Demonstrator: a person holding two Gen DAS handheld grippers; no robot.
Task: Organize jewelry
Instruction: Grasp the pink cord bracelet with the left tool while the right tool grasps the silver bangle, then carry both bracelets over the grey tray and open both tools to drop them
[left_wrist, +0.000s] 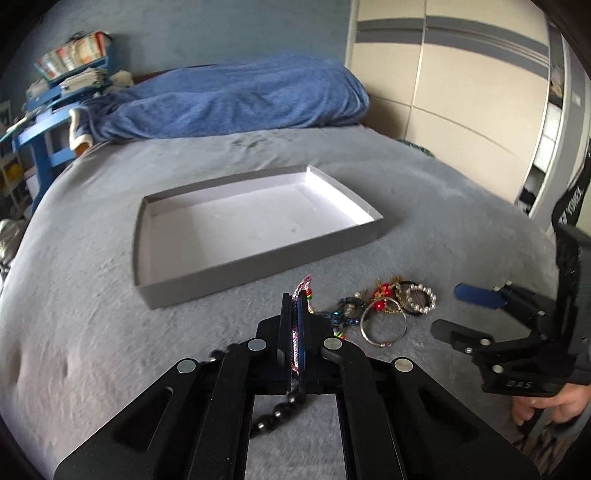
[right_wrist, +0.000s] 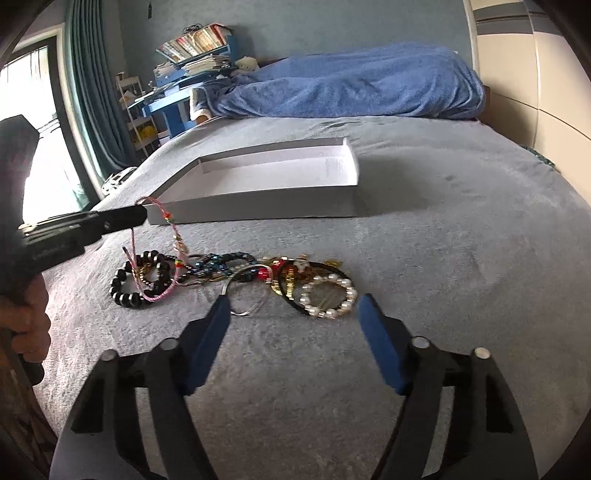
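Observation:
A shallow grey box (left_wrist: 258, 258) with a white inside lies on the grey bed; it also shows in the right wrist view (right_wrist: 258, 208). My left gripper (left_wrist: 294, 299) is shut on a pink woven bracelet (right_wrist: 162, 210) and holds it lifted above the bed; the gripper also shows in the right wrist view (right_wrist: 142, 214). A pile of jewelry lies in front of the box: a black bead bracelet (right_wrist: 127, 291), a blue bead piece (right_wrist: 221, 260), a silver ring (left_wrist: 384, 325), red and gold pieces (right_wrist: 284, 273) and a pearl bracelet (right_wrist: 328, 293). My right gripper (right_wrist: 295, 310) is open just before the pearl bracelet.
A blue blanket (left_wrist: 240, 99) is heaped at the far end of the bed. A blue desk with stacked books (right_wrist: 192, 55) stands beyond the bed at the left. A wardrobe (left_wrist: 461, 92) stands at the right.

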